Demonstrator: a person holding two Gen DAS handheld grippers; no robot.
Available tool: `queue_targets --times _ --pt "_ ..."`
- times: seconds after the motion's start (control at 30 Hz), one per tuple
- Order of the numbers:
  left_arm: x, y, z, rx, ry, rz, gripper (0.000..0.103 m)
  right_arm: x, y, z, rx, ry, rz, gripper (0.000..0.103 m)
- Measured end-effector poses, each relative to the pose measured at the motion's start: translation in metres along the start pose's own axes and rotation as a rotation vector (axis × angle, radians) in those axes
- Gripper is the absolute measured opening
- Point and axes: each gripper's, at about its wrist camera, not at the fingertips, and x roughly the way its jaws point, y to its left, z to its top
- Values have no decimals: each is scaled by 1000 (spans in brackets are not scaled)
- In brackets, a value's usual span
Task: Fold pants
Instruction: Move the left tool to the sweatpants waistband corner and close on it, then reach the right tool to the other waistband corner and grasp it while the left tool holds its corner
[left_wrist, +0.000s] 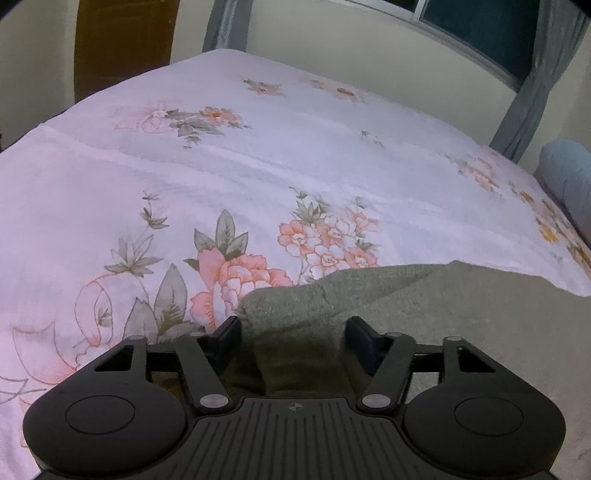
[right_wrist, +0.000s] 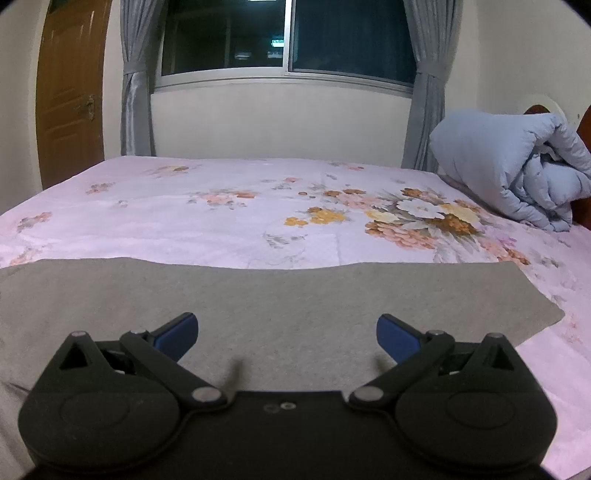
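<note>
Grey pants (left_wrist: 424, 302) lie flat on the flowered bed sheet (left_wrist: 258, 166), with their left end at the bottom centre of the left wrist view. My left gripper (left_wrist: 294, 332) sits low over that end, jaws partly apart. A raised hump of the cloth stands between its fingers (left_wrist: 229, 334), and I see no firm pinch. In the right wrist view the pants (right_wrist: 258, 291) spread as a wide flat band across the sheet (right_wrist: 221, 206). My right gripper (right_wrist: 287, 332) hovers over them, open wide, with nothing between its blue pads (right_wrist: 395, 334).
A rolled pale blue duvet (right_wrist: 509, 166) lies at the bed's far right, and its edge (left_wrist: 569, 177) shows in the left wrist view. Beyond the bed are a wall, a dark window (right_wrist: 288, 37) with grey curtains (right_wrist: 136, 92), and a brown door (right_wrist: 66, 96).
</note>
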Motion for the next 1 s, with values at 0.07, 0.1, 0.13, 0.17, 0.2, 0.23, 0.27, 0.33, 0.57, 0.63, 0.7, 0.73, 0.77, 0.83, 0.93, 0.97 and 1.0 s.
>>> queue_targets --times 0.07,0.1,0.13,0.17,0.2,0.23,0.27,0.33,0.57,0.63,0.7,0.73,0.77,0.83,0.93,0.97,1.0 --pt "-2 -4 -2 4 -6 -5 45 0 -1 -2 12 4 -3 97" --pt "-3 -6 -2 12 -9 3 44 0 -1 -2 14 5 -2 97" --pt "-5 -8 -2 19 -15 7 42 -1 -2 -3 14 4 -2 97" --pt "-7 -8 -2 15 -28 5 39 -1 -2 -3 12 3 -1 97" --pt "-11 -9 -2 14 -40 5 39 -1 -2 -3 12 6 -2 97" --pt "-13 -10 -2 17 -52 7 38 -1 -2 -4 14 8 -4 97" --pt "-16 -11 -2 19 -61 4 39 -2 -4 -4 18 9 -3 97" --pt "-18 -11 -2 25 -67 9 48 -3 -6 -4 22 9 -5 97" --pt "-24 5 -2 -111 -92 0 55 -6 -17 -6 36 1 -11 97" --pt "-24 5 -4 -123 -91 -12 40 -4 -19 -7 34 6 -16 97" --pt "-22 7 -5 -126 -69 22 16 -2 -20 -8 40 12 -15 97" --pt "-22 11 -6 -146 -65 -1 11 -1 -20 -8 43 12 -14 97" --pt "-22 14 -6 -151 -62 -15 9 0 -20 -8 44 13 -9 97" --pt "-26 18 -5 -148 -77 -49 7 1 -19 -7 39 13 8 97" --pt "-38 21 -2 -156 -121 -84 7 3 -19 -2 38 1 49 97" --pt "-44 22 0 -157 -138 -92 7 4 -19 -1 39 -3 67 97" --pt "-49 22 2 -160 -151 -102 7 6 -19 2 36 -3 91 97"
